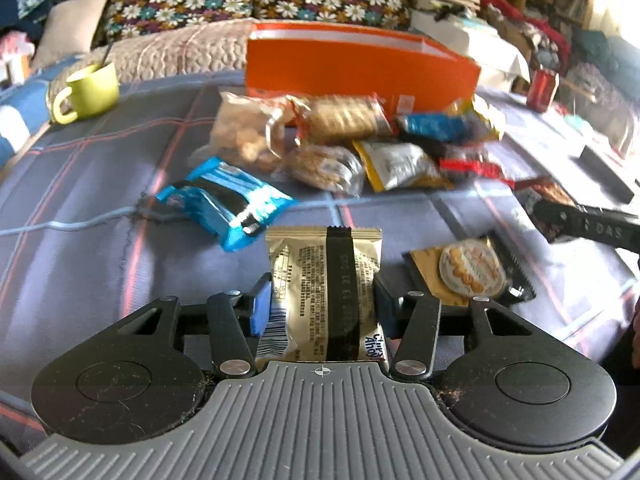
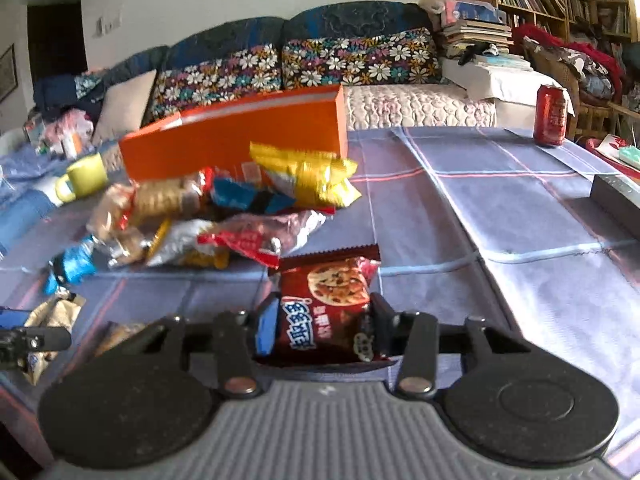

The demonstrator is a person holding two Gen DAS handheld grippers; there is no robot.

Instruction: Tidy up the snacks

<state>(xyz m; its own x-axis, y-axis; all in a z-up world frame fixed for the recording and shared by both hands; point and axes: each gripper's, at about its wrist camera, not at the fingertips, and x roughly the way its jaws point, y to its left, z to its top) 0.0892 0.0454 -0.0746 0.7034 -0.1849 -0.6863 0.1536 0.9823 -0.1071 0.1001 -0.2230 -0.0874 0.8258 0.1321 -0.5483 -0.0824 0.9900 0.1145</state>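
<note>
My left gripper [image 1: 322, 304] is shut on a gold Chips Ahoy cookie packet [image 1: 320, 280] and holds it above the checked tablecloth. My right gripper [image 2: 324, 320] is shut on a red chocolate-chip cookie packet [image 2: 328, 300]. An open orange box [image 1: 360, 68] stands at the back of the table; it also shows in the right wrist view [image 2: 232, 140]. A heap of snack packets [image 1: 340, 140] lies in front of it. A blue cookie packet [image 1: 232, 200] and a gold-and-black biscuit packet [image 1: 468, 272] lie nearer me. The right gripper's arm [image 1: 592, 228] shows at the left view's right edge.
A yellow-green mug [image 1: 90, 90] with a spoon stands at the back left. A red soda can [image 2: 552, 114] stands at the back right. A dark flat box [image 2: 616, 200] lies at the right edge. A sofa with flowered cushions [image 2: 352, 56] is behind the table.
</note>
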